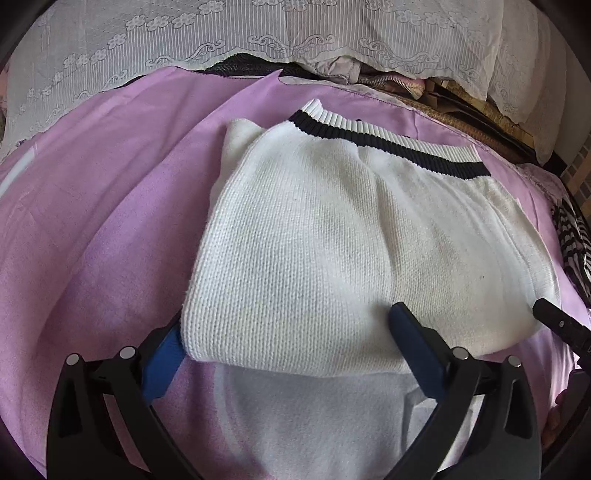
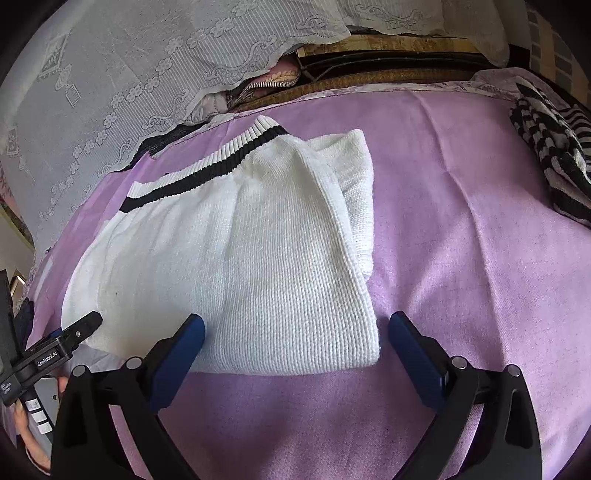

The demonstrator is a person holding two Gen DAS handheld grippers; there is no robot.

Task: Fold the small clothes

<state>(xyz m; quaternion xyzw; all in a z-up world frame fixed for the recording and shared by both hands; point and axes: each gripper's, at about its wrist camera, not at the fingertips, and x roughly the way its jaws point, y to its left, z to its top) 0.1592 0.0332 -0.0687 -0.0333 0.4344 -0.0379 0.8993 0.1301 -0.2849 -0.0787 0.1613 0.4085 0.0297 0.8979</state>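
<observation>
A white knit sweater with a black-striped ribbed hem lies folded on the purple sheet. My left gripper is open, its blue pads astride the sweater's near left corner, resting on the fabric. My right gripper is open astride the sweater's near right corner. The left gripper's fingertip shows at the sweater's left edge in the right wrist view; the right gripper's fingertip shows at the far right in the left wrist view.
A black-and-white striped garment lies at the right on the sheet. White lace cloth covers things at the back. Wooden furniture stands behind the bed.
</observation>
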